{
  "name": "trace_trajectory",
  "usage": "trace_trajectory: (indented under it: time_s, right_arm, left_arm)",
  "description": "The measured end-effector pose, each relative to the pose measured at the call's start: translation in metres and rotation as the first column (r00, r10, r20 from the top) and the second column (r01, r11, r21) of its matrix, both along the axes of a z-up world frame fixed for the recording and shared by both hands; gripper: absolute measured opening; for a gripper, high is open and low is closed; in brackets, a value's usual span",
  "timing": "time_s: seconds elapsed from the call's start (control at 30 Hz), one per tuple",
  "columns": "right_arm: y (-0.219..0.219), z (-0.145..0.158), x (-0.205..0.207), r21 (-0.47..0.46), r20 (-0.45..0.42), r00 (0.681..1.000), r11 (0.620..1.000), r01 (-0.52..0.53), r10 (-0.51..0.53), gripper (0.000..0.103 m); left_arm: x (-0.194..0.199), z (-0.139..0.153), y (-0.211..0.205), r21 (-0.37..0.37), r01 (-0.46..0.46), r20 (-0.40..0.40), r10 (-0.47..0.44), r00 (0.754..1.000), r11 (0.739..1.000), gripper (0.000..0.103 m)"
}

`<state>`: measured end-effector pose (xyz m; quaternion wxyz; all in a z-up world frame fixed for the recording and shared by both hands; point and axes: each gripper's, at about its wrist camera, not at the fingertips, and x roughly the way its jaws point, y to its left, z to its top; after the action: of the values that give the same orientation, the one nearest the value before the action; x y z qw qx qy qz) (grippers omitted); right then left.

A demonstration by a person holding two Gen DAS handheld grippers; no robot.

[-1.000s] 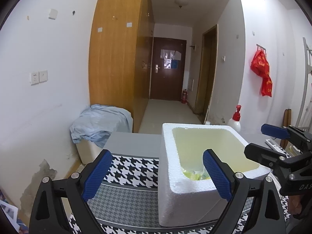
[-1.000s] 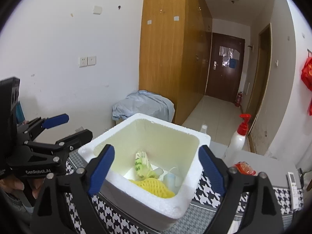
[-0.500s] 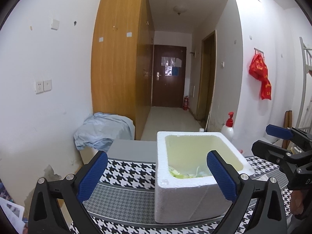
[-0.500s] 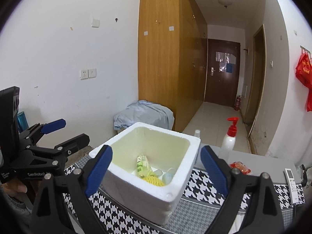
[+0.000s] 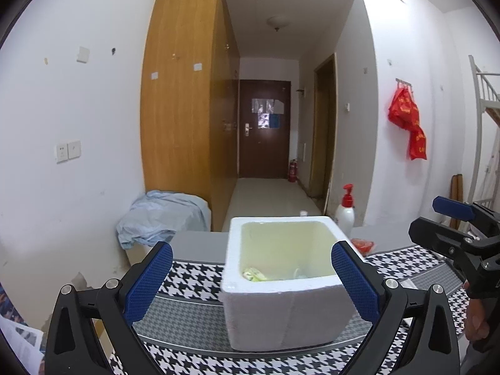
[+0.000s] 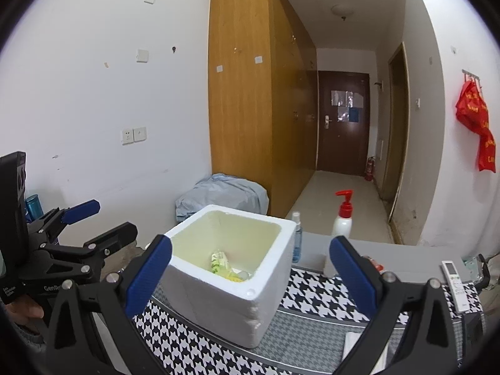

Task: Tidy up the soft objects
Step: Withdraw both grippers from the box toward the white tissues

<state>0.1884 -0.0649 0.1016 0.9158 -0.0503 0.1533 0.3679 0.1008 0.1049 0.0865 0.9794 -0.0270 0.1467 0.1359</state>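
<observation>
A white, square foam box [image 5: 287,284] with an open top and a pale yellow inside stands on a black-and-white houndstooth cloth [image 5: 190,276] over a grey table [image 6: 403,257]. At the bottom of the box lie a green-and-white printed soft packet [image 6: 220,262] and a bit of yellow netting [image 6: 232,278]; the near wall of the box cuts both off, and whatever else lies beside them is too hidden to make out. The left gripper [image 5: 250,281] hangs just short of the box with its blue-padded jaws spread wide and nothing between them; its right pad overlaps the box's right rim in the left wrist view, and contact cannot be told. The right gripper [image 6: 250,272] sits right of the box, its jaws opening, with only the box's near right corner seen between the pads, which do not press on it. Behind the box stand a white pump bottle with a red top [image 6: 342,218] and a small clear spray bottle [image 6: 296,237], the latter half hidden by the box's rim. Right of the box lie a red crumpled packet [image 5: 362,245] and, further off, a white remote control [image 6: 454,284] at the table's edge. The cloth lies bare left of and in front of the box. Beyond the box a tiled corridor [image 5: 265,193] runs open to a dark brown door [image 5: 264,128].
</observation>
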Motion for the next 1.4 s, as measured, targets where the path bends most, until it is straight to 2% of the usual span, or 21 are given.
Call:
trace_trajectory:
  time_s: [0.23, 0.87, 1.17, 1.4]
  right_arm:
    - [-0.02, 0.004, -0.011, 0.001, 0.043, 0.999, 0.999, 0.032, -0.032, 0.102]
    - [-0.057, 0.003, -0.029, 0.034, 0.085, 0.993, 0.996, 0.079, -0.082, 0.102]
    - [-0.065, -0.004, -0.035, 0.038, 0.107, 0.989, 0.995, 0.094, -0.097, 0.102]
    - [-0.07, -0.016, -0.032, 0.042, 0.092, 0.989, 0.993, 0.11, -0.114, 0.102]
  left_arm:
    - [-0.005, 0.007, -0.017, 0.016, 0.033, 0.016, -0.033, 0.999, 0.999, 0.102]
    - [-0.021, 0.014, -0.046, 0.035, 0.093, 0.057, -0.094, 0.994, 0.995, 0.102]
    - [-0.018, 0.002, -0.051, 0.014, 0.123, 0.051, -0.123, 0.991, 0.992, 0.102]
    - [-0.017, -0.011, -0.057, 0.004, 0.136, 0.056, -0.136, 0.989, 0.991, 0.102]
